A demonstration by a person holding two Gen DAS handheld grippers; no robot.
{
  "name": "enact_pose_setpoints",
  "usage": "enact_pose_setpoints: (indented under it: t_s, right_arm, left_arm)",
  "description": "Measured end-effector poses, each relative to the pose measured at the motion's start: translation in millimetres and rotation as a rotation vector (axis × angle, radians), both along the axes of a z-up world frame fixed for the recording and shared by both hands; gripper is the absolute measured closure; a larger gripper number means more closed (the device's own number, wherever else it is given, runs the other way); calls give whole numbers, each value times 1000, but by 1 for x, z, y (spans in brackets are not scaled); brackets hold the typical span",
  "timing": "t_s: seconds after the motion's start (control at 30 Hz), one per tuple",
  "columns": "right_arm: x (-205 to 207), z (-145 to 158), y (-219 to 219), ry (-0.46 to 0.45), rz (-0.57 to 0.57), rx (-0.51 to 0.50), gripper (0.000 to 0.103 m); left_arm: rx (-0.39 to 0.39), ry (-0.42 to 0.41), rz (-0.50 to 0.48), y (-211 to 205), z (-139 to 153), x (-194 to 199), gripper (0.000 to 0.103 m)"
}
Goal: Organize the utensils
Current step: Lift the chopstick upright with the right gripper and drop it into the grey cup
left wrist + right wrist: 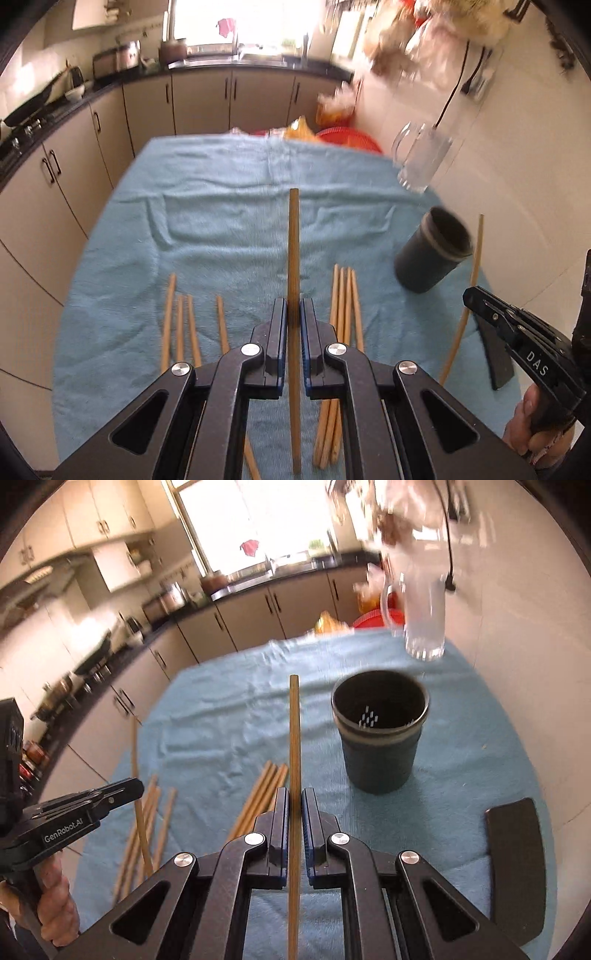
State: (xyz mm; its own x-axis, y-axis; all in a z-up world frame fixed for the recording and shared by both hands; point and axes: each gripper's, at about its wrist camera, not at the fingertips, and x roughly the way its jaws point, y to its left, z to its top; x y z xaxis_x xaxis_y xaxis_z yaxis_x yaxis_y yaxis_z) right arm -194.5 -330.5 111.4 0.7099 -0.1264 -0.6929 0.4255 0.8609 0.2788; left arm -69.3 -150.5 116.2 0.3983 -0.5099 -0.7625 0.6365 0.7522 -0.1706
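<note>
My left gripper is shut on a wooden chopstick that points forward above the blue cloth. My right gripper is shut on another chopstick, held left of the dark grey holder cup. The cup stands upright and looks empty inside. Several loose chopsticks lie on the cloth under the left gripper; they also show in the right wrist view. The right gripper and its chopstick show at the right of the left wrist view, beside the cup.
A clear glass mug stands at the far right of the table near the white wall. A flat black object lies on the cloth at the near right. Red basket and bags sit beyond the table's far edge. Kitchen cabinets run along the left.
</note>
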Motion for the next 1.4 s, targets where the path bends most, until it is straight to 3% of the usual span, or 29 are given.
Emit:
enact_pose_setpoints:
  t_s: [0.2,0.7,1.0,1.4]
  right_arm:
    - [-32,28,7,-116,-17,-40,96]
    - [-65,44,-12,-199,-79,18,96]
    - [-76,69,-43,-272,-145,9,96]
    - [-77,107,-101,-393,-299,40,96]
  left_arm:
    - [-59,-33,13,23,22,-16,96]
    - [-92,-93,3,27,55,-38,96]
    - [-117,-115,-65,-4,93,-46,96]
    - [-226,-110,-110,-73,151,-36,96]
